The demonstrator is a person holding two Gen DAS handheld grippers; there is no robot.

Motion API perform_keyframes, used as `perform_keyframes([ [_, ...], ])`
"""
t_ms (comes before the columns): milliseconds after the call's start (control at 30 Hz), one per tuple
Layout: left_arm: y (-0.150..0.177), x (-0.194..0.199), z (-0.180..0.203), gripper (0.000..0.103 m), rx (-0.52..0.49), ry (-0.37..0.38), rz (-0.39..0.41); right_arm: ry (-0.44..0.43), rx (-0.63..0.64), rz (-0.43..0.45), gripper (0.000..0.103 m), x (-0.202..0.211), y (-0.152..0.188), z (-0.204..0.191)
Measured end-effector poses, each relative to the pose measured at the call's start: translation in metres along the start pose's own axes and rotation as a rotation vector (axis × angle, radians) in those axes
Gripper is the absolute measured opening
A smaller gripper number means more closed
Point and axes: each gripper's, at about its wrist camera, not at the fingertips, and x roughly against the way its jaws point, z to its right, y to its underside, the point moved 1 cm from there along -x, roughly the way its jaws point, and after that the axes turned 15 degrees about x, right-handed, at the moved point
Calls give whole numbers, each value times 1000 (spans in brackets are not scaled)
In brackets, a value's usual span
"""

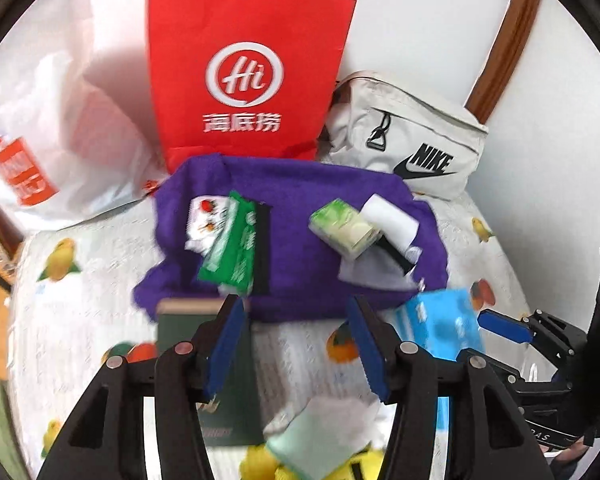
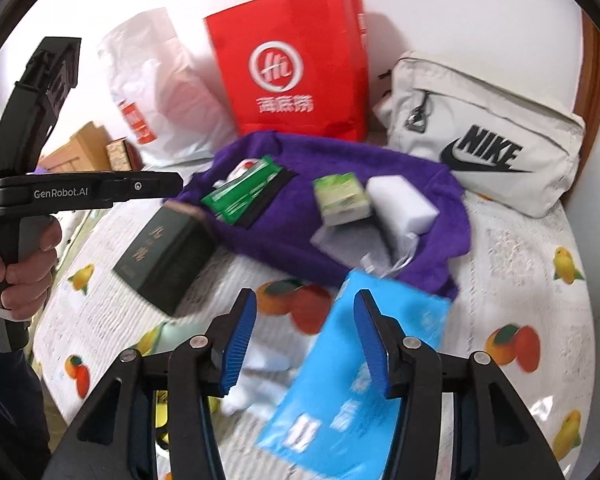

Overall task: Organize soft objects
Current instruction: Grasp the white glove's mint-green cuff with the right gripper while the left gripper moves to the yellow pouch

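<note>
Both grippers hang over a bed [image 2: 512, 248] spread with a fruit-print sheet. The left gripper [image 1: 296, 344] has its blue-padded fingers spread wide and grips nothing; under it lie a dark green book [image 1: 224, 364] and a pale mint cloth [image 1: 320, 440]. The right gripper [image 2: 304, 340] is likewise spread, its fingers above a blue pack [image 2: 364, 368] that lies flat on the sheet, but whether they touch it cannot be told.

Farther back, a purple towel [image 2: 284, 232] lies rumpled across the bed. On it rest a green packet [image 2: 244, 192], a light-green tissue pack [image 2: 342, 198] and, touching that pack's side, a white sponge block [image 2: 404, 204]. The book's far corner sits just beside the towel's edge.

Against the wall stand a red paper bag [image 2: 296, 68], a white plastic bag [image 2: 156, 92] to its left and a pale Nike pouch [image 2: 488, 140] to its right. A hand [image 2: 20, 264] grips the left gripper's handle.
</note>
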Motion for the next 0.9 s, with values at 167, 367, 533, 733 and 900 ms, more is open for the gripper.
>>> perform_keyframes([
  [167,26,17,-16,52,40,-15,-5,-28,60,-15,60,-4,11,-32],
  [367,60,29,-34,53,53,-20,-32,-46,80,-41,62,-12,20,-55],
  [533,83,37,-49,53,69,-4,-47,-46,98,-57,68,-25,20,-70],
  [733,101,41,-69,53,92,0,-50,-44,105,-111,69,-57,19,-79],
  [900,108,35,-83,53,118,11,-58,-2,120,-152,69,-77,20,-84],
])
